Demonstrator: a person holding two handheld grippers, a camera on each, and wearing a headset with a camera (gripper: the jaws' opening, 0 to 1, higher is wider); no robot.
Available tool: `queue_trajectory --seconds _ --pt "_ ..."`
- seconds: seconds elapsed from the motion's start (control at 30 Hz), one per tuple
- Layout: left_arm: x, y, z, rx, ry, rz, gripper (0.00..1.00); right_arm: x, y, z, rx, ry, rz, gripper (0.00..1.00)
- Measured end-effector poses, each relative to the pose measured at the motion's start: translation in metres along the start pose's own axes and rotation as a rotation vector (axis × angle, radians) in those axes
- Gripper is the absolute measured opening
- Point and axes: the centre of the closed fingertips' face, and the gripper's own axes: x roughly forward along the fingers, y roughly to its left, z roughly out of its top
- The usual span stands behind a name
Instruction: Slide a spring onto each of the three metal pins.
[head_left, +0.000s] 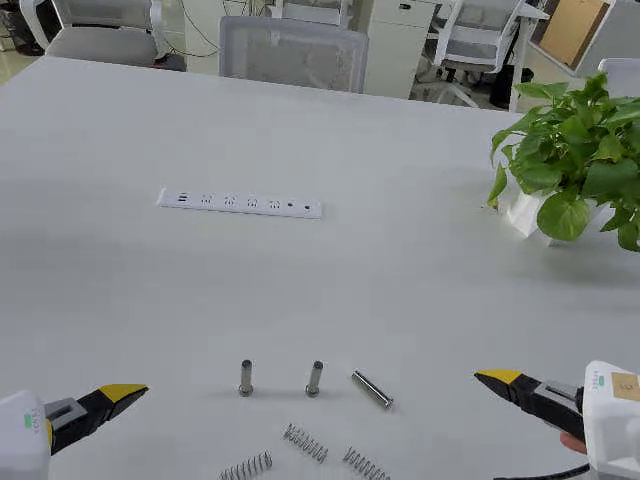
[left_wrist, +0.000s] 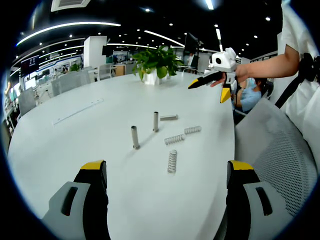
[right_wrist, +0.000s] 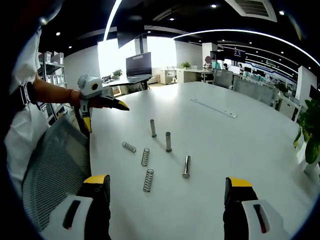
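Springs (head_left: 305, 443), three of them, lie loose close to the near edge of the tabletop (head_left: 420, 300), just in front of the three pins. Two pins (head_left: 246, 377) stand upright side by side, and the third pin (head_left: 372, 389) lies flat to their right. My left gripper (head_left: 120, 393) and right gripper (head_left: 500, 378) hover on either side of the group, both with jaws spread wide and nothing in them. I judge that the first pick-up is the step in hand. I would pinch a spring near one end, lightly enough not to crush the coils, and keep its far end clear. Then I would line its bore up over an upright pin and lower it straight down. The lying pin likely needs the other gripper to steady it. The power strip (head_left: 240, 202) and the small stickers (head_left: 625, 385) on the grippers show no writing I can read.
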Motion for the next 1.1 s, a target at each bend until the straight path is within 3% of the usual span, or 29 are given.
queue_trajectory --seconds 0.33,0.73,1.1 --pt "0.001 0.0 0.0 -0.003 -0.009 -0.004 0.99 0.022 -0.008 0.019 -0.04 0.042 0.047 0.89" --pt "0.004 0.004 0.004 -0.014 -0.035 -0.007 0.99 0.059 -0.018 0.037 -0.029 0.101 0.088 0.68" --pt "0.007 0.007 0.004 -0.016 -0.046 -0.016 0.99 0.093 -0.032 0.026 0.003 0.249 0.077 0.45"
